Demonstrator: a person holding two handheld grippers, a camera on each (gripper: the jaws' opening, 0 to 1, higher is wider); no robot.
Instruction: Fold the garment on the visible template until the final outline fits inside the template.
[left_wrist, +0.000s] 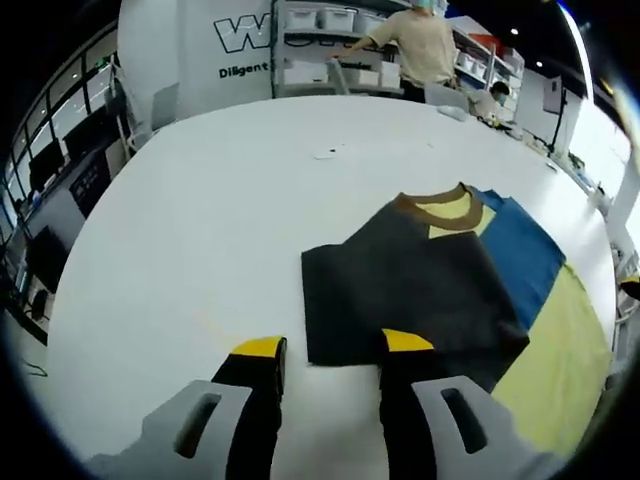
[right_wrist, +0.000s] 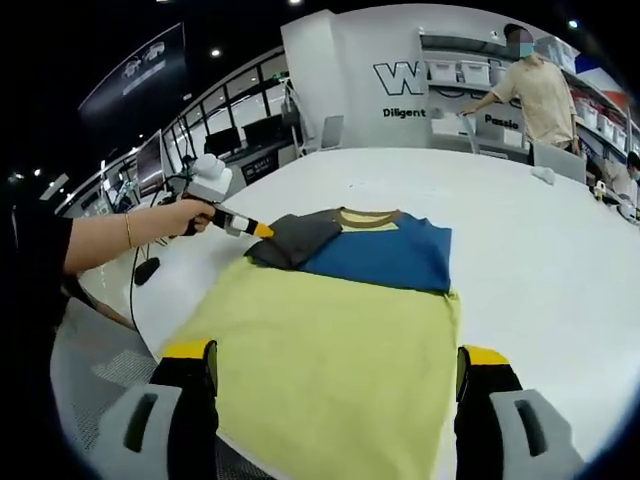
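Note:
A shirt lies flat on the white table (left_wrist: 200, 220). It has a brown collar (left_wrist: 432, 203), a blue band (left_wrist: 520, 250) and a yellow body (left_wrist: 560, 350). Its dark grey side (left_wrist: 400, 290) is folded over onto the chest. My left gripper (left_wrist: 333, 345) is open just short of the dark fold's near edge, with nothing between its jaws. In the right gripper view, the shirt's yellow body (right_wrist: 330, 340) fills the foreground. My right gripper (right_wrist: 337, 352) is wide open above the hem. A hand holds the left gripper (right_wrist: 240, 222), with its yellow tip at the dark fold (right_wrist: 295, 240).
A small white object (left_wrist: 327, 153) lies far across the table, and another (right_wrist: 543, 174) sits near its right edge. A person (left_wrist: 420, 45) stands at shelves with white bins behind the table. Desks with monitors (left_wrist: 60, 170) line the left side. The table's rounded edge (right_wrist: 150, 290) is close to the hem.

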